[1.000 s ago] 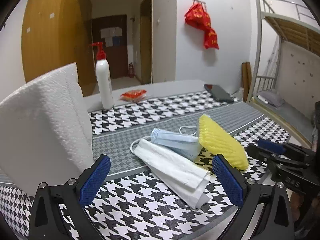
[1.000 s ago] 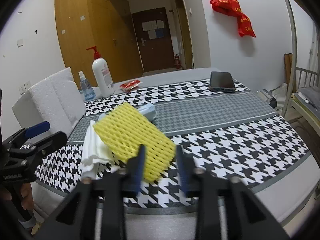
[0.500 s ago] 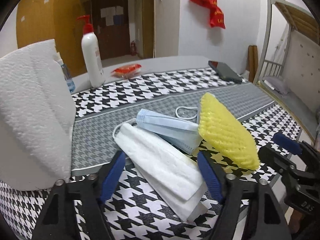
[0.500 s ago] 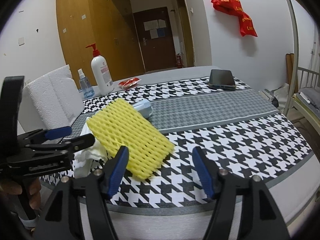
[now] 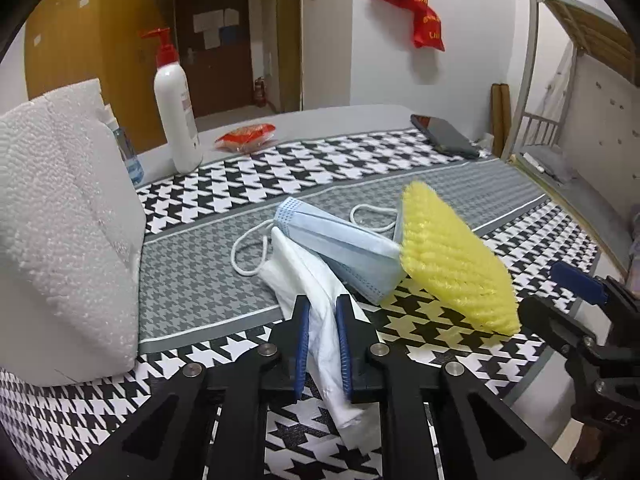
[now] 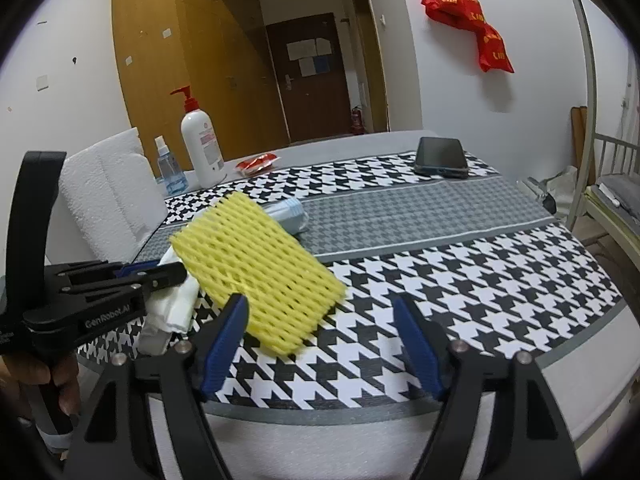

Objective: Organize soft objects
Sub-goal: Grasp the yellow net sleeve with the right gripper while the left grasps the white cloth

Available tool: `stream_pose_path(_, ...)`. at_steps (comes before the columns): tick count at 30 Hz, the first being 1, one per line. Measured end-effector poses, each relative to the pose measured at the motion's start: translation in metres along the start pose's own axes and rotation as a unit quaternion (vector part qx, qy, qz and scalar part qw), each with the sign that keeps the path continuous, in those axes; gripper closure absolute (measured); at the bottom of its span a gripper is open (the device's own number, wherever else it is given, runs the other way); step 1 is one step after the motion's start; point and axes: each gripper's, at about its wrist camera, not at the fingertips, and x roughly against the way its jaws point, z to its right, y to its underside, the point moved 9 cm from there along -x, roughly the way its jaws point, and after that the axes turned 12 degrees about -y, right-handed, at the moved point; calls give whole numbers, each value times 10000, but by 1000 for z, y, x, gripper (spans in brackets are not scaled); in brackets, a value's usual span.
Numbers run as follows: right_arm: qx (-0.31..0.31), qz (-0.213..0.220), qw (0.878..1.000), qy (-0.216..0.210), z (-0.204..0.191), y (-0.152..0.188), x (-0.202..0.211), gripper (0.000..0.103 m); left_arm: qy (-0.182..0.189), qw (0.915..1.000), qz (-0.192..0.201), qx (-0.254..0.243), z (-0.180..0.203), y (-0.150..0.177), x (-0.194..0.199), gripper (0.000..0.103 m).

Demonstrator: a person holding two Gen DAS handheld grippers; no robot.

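The left gripper, which is wide open a second ago and half closed half a second ago, is now pressed together on the near end of the white folded cloth; it is also brought forward over the table edge; the right gripper, which is nearly closed beside the yellow foam net a second ago, is now spread wide; the net lies free between and beyond its fingers.

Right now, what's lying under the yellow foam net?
The yellow foam net leans on the blue face mask, which overlaps the white cloth held in the left gripper. Whatever lies beneath its far edge is hidden.
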Motion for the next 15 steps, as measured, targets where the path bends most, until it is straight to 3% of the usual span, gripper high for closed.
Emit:
stream_pose_path(10,99,-27,9999,52,-5,-5,-2,19,129,9993,357,74,-21,-6,31,89)
stream_pose_path(15,177,-121,9997,111,-5,-5,-7,19,119,9994,248,201,-36,2,30,89)
